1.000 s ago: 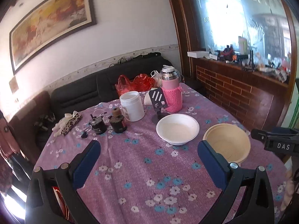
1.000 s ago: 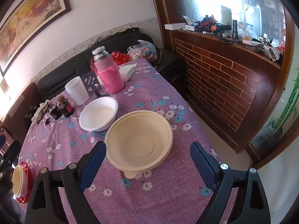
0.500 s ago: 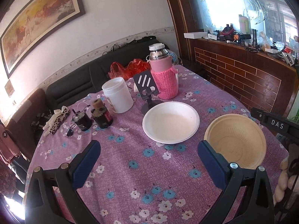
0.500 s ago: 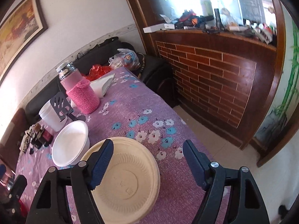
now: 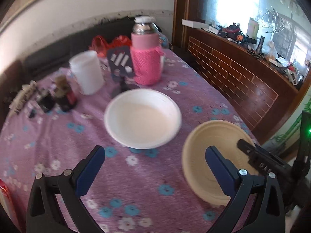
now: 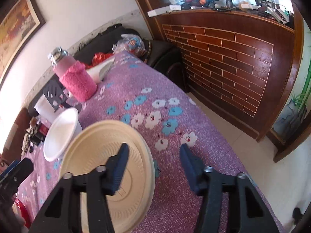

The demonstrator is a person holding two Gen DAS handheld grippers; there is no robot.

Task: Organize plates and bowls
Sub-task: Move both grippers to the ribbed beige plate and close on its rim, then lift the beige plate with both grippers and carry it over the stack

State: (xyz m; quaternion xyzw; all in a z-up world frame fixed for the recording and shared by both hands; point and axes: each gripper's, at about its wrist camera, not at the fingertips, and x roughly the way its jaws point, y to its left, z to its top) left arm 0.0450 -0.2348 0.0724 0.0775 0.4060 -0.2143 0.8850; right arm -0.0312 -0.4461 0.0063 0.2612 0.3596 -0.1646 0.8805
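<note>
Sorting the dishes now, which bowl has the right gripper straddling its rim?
The beige ribbed bowl near the table edge; the white bowl sits untouched beyond it.

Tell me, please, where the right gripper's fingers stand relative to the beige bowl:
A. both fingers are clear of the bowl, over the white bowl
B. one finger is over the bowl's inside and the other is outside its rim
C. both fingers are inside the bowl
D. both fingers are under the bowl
B: in the right wrist view the right gripper straddles the rim of the beige bowl, one finger over its inside, the other over the tablecloth.
</note>
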